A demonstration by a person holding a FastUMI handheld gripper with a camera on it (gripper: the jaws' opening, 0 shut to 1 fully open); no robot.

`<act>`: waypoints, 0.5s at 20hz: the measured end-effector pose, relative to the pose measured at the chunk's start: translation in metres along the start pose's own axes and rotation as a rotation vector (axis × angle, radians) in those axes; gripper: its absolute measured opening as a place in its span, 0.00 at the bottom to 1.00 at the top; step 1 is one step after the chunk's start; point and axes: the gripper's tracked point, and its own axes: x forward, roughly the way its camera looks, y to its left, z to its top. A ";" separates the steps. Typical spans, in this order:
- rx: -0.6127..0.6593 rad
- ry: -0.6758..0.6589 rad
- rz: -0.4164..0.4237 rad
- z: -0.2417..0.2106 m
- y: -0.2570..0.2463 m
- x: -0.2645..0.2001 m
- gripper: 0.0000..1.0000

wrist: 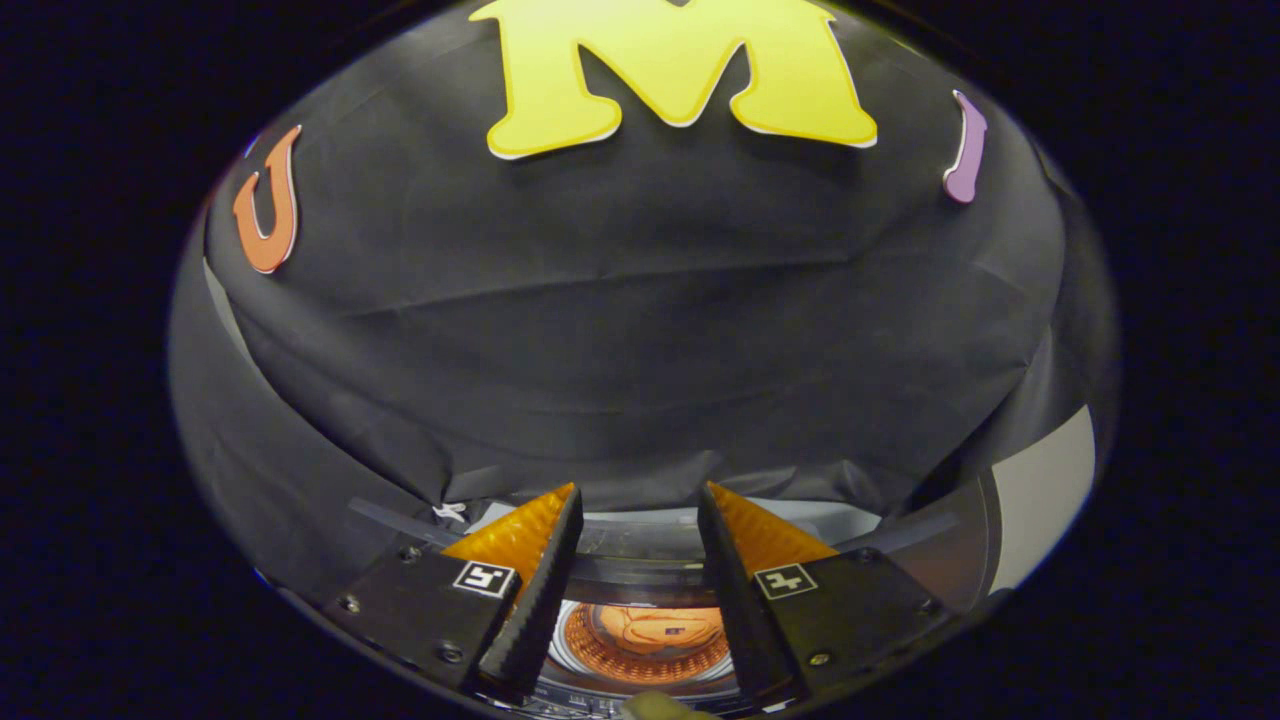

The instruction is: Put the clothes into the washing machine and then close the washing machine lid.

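The round top-loading washing machine with its pale ringed drum opening (pixel 640 640) sits low beneath the black cloth wall, its mouth uncovered and facing up. Down inside the drum lies a crumpled orange garment (pixel 645 630), bunched in the middle of the tub, lit warm against the ribbed drum wall around it.

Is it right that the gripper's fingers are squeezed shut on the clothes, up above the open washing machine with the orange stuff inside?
Not quite. The gripper is open, its fingers spread apart with nothing between them. The rest holds: in the gripper view the open washing machine lies below, and the orange clothes sit down in its drum, seen through the gap between the fingers.
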 end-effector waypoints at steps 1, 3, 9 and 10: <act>-0.005 -0.006 0.002 -0.001 0.001 -0.001 0.73; -0.011 -0.016 0.008 -0.004 0.001 -0.005 0.73; -0.027 -0.039 0.014 -0.014 0.002 -0.015 0.73; -0.029 -0.045 0.013 -0.015 0.002 -0.016 0.73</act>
